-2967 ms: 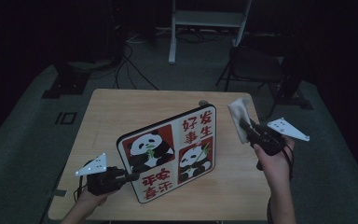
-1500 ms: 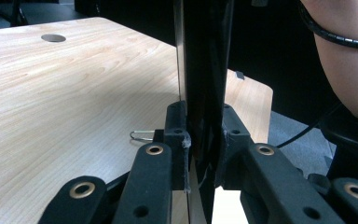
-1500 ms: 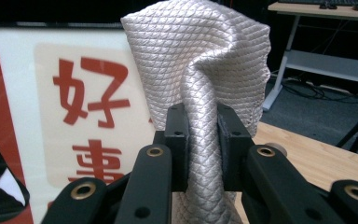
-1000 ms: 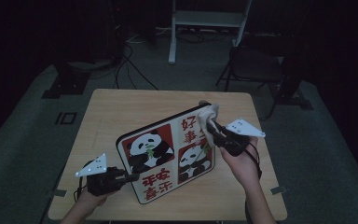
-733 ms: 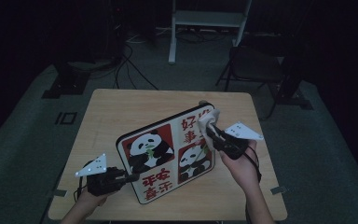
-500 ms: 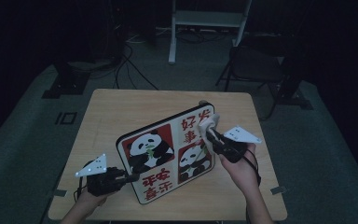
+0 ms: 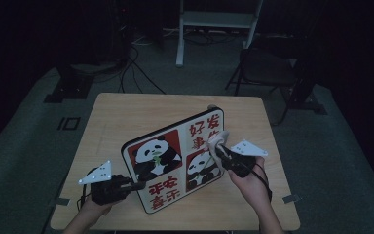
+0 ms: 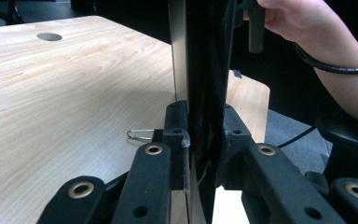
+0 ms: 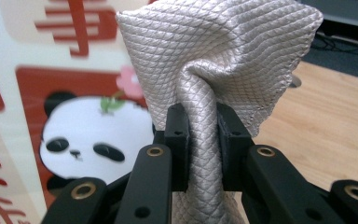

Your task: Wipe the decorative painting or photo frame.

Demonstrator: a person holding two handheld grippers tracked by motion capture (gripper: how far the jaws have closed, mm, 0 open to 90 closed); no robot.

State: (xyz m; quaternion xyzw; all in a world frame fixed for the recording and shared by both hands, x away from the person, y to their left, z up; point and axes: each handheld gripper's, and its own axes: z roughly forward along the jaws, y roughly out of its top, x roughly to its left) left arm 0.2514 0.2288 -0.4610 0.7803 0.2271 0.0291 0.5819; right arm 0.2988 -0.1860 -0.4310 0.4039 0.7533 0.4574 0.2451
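dim room, wooden table (image 7: 126, 117), and the left gripper (image 7: 135, 185) pinches the panda board (image 7: 175, 163) upright by its edge while the right gripper (image 7: 220, 153), clamped on a grey cloth (image 9: 223, 60), meets the board's face, wiping looks barely begun.

Quilted matt cloth (image 9: 223, 60); glossy smooth panda board (image 7: 175, 161); light wooden table (image 7: 126, 117).

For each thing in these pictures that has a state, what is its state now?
Panda-printed picture board: held up tilted, its lower edge by the wooden table.
Grey quilted cloth: bunched, pressed to the board.
Left gripper: shut on the board's edge.
Right gripper: shut on the cloth.
Small wire clip: lying flat on the table.
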